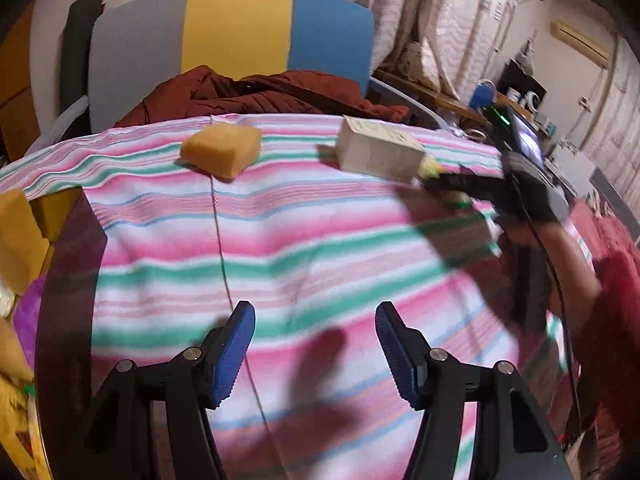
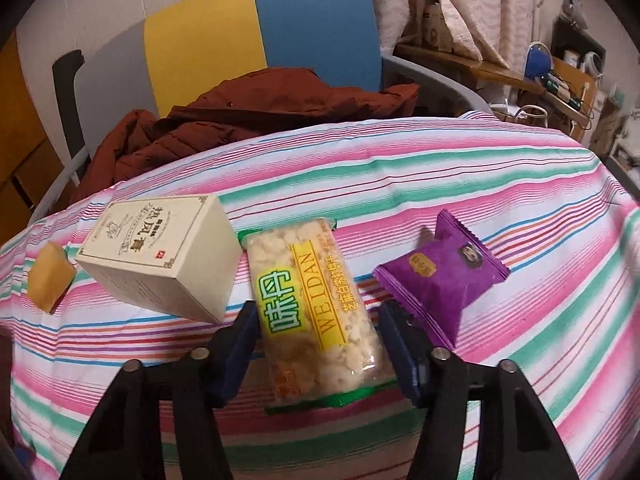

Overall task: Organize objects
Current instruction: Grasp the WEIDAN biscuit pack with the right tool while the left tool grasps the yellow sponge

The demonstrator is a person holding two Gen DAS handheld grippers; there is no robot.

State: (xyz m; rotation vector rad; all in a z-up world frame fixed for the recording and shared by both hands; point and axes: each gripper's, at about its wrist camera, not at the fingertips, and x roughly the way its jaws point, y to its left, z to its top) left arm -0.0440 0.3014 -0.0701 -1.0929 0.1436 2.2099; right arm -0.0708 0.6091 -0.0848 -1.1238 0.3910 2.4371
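My left gripper (image 1: pixel 316 356) is open over the striped cloth (image 1: pixel 320 240), with nothing between its blue pads. Farther back on the cloth lie a yellow sponge (image 1: pixel 220 150) and a cream box (image 1: pixel 380 150). In the right wrist view, a clear snack-bar packet (image 2: pixel 316 312) with a yellow and green label lies lengthwise between the fingers of my right gripper (image 2: pixel 318 344), and the pads touch both its long sides. The cream box (image 2: pixel 160 256) sits just left of it and the sponge (image 2: pixel 50 276) farther left. A purple packet (image 2: pixel 440 276) lies to the right.
A chair (image 1: pixel 240 28) with a grey, yellow and blue back stands behind the table, a rust-red jacket (image 1: pixel 260 96) piled on its seat. A gloved hand (image 1: pixel 532 196) holds the right gripper. Yellow items (image 1: pixel 20 232) sit at the left edge. Cluttered shelves (image 2: pixel 560 76) are at the right.
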